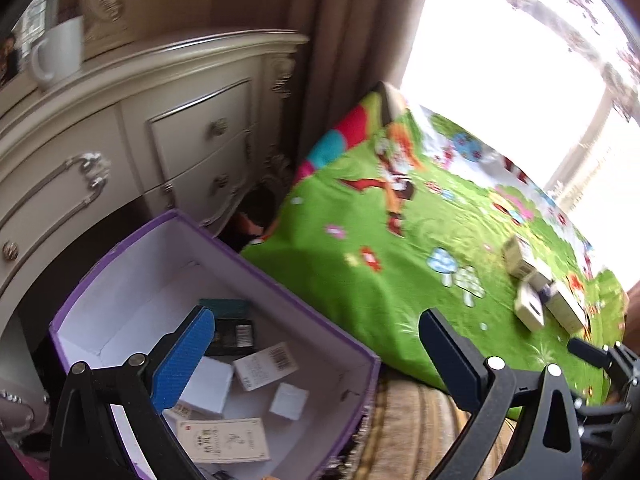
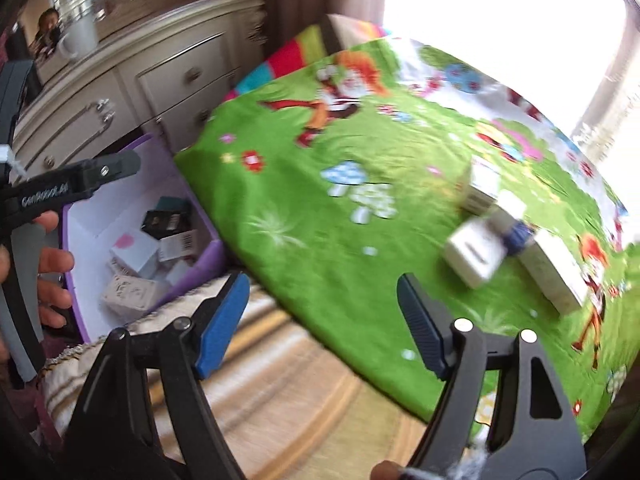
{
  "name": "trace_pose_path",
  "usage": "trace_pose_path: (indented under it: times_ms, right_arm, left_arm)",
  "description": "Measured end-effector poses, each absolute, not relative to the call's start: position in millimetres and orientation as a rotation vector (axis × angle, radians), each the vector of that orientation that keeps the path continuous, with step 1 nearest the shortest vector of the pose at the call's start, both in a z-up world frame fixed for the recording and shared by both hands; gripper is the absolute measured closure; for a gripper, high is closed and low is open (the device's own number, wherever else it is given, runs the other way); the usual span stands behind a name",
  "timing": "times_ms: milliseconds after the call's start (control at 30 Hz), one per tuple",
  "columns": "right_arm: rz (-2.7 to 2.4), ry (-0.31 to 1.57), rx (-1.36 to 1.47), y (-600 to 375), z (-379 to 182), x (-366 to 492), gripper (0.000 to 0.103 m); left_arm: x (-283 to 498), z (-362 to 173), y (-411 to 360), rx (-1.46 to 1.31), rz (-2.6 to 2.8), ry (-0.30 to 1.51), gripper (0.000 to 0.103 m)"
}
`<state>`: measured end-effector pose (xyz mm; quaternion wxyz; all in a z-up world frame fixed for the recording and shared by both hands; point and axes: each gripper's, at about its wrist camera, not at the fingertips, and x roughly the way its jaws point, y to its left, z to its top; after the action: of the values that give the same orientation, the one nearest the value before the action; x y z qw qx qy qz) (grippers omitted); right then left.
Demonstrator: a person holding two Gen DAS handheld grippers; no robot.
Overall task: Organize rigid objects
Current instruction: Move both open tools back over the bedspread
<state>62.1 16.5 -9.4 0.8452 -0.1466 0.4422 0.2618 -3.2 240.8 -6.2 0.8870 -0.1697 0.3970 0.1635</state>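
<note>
My left gripper [image 1: 316, 344] and right gripper [image 2: 324, 320] both gape empty: small cartons already fill the purple cardboard box [image 1: 280, 280] at left, while pale cartons [image 2: 476, 256] wait far right on the green cartoon blanket [image 2: 320, 240].

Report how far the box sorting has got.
Done: several small boxes lie inside the purple box. In hand: nothing; the left gripper and right gripper are both open and empty. Left: a cluster of white boxes on the green blanket.
</note>
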Motion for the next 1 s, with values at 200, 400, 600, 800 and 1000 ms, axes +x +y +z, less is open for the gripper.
trace_pose_path:
  times_ms: [200, 400, 600, 800, 1000]
  right_arm:
    - [0.458, 0.934, -0.249, -40, -3, 73, 0.022]
    - [0.360, 0.945, -0.180, -96, -4, 87, 0.022]
    - [0.253, 0.952, -0.133, -150, -7, 103, 0.022]
    - [0.162, 0.967, -0.103, -195, -12, 122, 0.022]
    - [0.090, 0.978, -0.057, -237, -18, 141, 0.022]
  left_arm:
    - [16, -3, 208, -0.329, 0.256, 0.823, 0.000]
    - [32, 2, 178, -0.301, 0.185, 0.826, 0.000]
    - [56, -4, 136, -0.250, 0.090, 0.875, 0.000]
    - [79, -9, 90, -0.193, 0.002, 0.911, 0.000]
    - [107, -16, 45, -0.121, -0.073, 0.950, 0.000]
